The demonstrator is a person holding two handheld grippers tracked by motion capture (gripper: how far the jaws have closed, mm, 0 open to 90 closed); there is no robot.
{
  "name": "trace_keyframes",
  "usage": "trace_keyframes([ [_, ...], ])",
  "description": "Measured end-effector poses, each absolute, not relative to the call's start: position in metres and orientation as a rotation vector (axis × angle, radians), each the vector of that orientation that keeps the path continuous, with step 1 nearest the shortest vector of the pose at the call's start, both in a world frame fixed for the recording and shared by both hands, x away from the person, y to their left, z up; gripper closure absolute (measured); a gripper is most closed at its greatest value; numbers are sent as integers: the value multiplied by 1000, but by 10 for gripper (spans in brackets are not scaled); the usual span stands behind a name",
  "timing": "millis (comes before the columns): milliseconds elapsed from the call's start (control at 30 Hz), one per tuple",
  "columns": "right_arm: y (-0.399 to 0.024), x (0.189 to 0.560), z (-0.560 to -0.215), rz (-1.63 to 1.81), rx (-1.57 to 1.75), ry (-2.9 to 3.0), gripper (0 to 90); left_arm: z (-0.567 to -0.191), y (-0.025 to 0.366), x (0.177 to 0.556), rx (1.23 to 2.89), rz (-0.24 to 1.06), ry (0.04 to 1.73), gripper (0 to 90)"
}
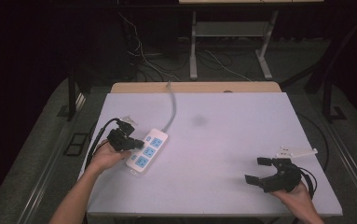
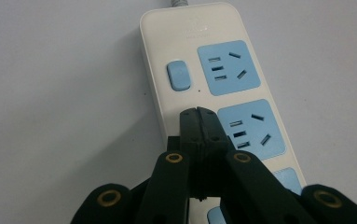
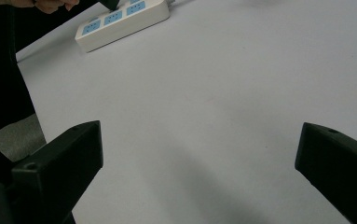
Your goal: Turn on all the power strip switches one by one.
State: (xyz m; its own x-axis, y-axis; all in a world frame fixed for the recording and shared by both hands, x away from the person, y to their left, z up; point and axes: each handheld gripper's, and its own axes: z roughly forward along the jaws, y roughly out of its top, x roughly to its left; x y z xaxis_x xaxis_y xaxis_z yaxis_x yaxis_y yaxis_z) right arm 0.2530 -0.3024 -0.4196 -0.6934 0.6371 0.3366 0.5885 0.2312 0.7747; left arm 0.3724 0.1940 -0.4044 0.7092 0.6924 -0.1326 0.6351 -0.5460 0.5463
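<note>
A white plastic power strip with three pale blue socket faces lies on the grey tabletop at about nine o'clock from the table's centre, its long axis running from seven o'clock to one o'clock and its grey cord leading off toward twelve o'clock over the far edge.

The left gripper has its two black jaws pressed flat together with nothing between them. Their joined tip sits over the strip's white casing, just below the small blue rocker switch and beside the middle socket; whether the tip touches the casing I cannot tell.

The right gripper waits at about four o'clock, well apart from the strip, its jaws spread wide over bare table and holding nothing.

The step in hand looks like pressing the switch with the closed tip used as a single finger. The next move probably calls for a short advance along the casing toward the switch, then a downward push on one end of the rocker. The light strip may slide or tip, so the push should stay vertical.
</note>
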Motion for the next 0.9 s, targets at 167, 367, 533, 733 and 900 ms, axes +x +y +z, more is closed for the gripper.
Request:
trace_keyframes([
  [167, -304, 253, -420, 1489, 1214, 2419, 6, -405, 195, 372, 2335, 136, 1006, 898],
  [367, -304, 253, -420, 1490, 1219, 2415, 6, -403, 195, 372, 2339, 170, 1014, 898],
  [533, -305, 254, -419, 1493, 1222, 2409, 6, -401, 194, 370, 2334, 156, 997, 898],
  [733, -305, 254, -419, 1493, 1222, 2410, 6, -393, 195, 370, 2317, 155, 980, 897],
  [900, -305, 254, -420, 1492, 1222, 2409, 6, -387, 196, 371, 2310, 156, 973, 897],
])
